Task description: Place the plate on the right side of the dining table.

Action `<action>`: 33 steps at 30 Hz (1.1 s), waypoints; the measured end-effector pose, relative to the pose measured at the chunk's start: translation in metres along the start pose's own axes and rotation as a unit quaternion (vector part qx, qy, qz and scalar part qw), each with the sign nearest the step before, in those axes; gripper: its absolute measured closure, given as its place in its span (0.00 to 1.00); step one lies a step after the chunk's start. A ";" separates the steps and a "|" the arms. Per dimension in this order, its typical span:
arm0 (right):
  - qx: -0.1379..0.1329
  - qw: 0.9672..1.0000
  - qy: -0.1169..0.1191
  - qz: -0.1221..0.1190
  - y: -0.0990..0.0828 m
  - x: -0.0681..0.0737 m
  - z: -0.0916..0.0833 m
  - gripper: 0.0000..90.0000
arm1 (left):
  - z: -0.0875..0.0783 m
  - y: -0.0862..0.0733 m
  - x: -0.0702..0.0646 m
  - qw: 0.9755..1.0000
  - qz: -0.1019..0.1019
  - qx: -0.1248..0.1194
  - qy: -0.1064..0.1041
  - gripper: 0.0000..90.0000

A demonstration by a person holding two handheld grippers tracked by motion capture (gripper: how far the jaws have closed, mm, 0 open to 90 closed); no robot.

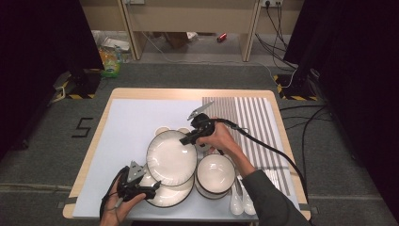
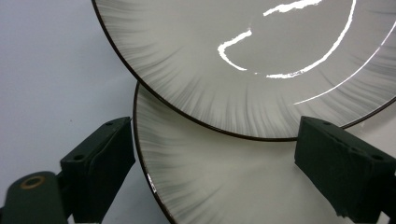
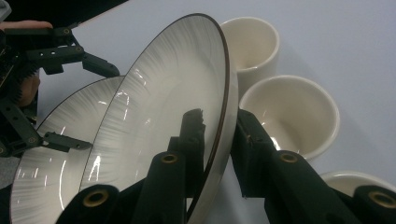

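- Upper plate [image 1: 171,157] sits centre of the high view, tilted, its near edge resting on the lower plate [image 1: 164,194]; the right gripper [image 1: 188,140] pinches its far rim, one jaw inside the dish, one behind, as the right gripper view shows.
- Left gripper [image 1: 153,185], lower left, has jaws spread either side of the lower plate's rim, pressing nothing.
- Risks, as I judge: a glazed rim held at one edge may slip or swing; it would drop onto the lower plate and chip.
- Two cups [image 3: 289,114] stand just behind the rim; a backward tilt could knock them.
- The bowl [image 1: 215,174] lies close at right; a sideways swing could strike it.
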State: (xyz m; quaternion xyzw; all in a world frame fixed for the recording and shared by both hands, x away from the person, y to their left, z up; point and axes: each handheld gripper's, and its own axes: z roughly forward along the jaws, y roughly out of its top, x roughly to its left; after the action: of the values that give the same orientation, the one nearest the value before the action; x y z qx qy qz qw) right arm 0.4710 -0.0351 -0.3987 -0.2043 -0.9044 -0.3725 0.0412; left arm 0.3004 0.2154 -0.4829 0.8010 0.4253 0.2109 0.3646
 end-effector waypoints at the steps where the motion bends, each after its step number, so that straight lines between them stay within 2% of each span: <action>1: 0.000 1.000 0.000 0.000 0.000 0.000 0.000 0.84 | 0.000 0.000 0.000 1.000 0.000 0.000 0.000 0.12; 4: -0.005 1.000 0.010 0.003 0.004 0.000 0.001 0.86 | 0.000 0.000 -0.001 1.000 0.005 0.002 0.003 0.12; 10: -0.009 1.000 0.001 0.024 0.010 0.002 0.003 0.91 | -0.002 0.000 -0.002 1.000 0.004 -0.002 0.004 0.14; 11: -0.008 1.000 -0.003 0.025 0.011 0.002 0.004 0.91 | -0.002 0.000 -0.002 1.000 0.004 -0.002 0.004 0.15; 12: -0.006 1.000 -0.004 0.025 0.013 0.003 0.004 0.91 | -0.003 0.001 -0.002 1.000 0.006 -0.006 0.013 0.17; 16: 0.004 1.000 -0.022 0.015 0.023 0.006 0.003 0.91 | -0.002 0.000 -0.001 1.000 0.005 -0.006 0.010 0.18; 21: 0.008 0.999 -0.030 0.012 0.030 0.007 0.000 0.91 | -0.005 0.001 -0.001 1.000 0.005 -0.009 0.009 0.19; 27: -0.011 0.999 -0.032 0.011 0.041 0.004 -0.014 0.92 | -0.014 0.006 -0.002 1.000 0.010 -0.024 0.008 0.19; 28: -0.020 0.999 -0.030 0.013 0.045 0.004 -0.021 0.92 | -0.016 0.008 -0.002 0.999 0.011 -0.030 0.009 0.19; 33: -0.039 0.999 -0.027 0.012 0.053 0.006 -0.035 0.92 | -0.015 0.012 -0.001 0.999 0.012 -0.034 0.011 0.20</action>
State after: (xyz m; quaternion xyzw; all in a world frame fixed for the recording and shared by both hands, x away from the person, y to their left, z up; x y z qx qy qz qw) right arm 0.4837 -0.0235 -0.3375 -0.2265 -0.8873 -0.4015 0.0136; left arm 0.2963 0.2158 -0.4635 0.7909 0.4123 0.2386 0.3841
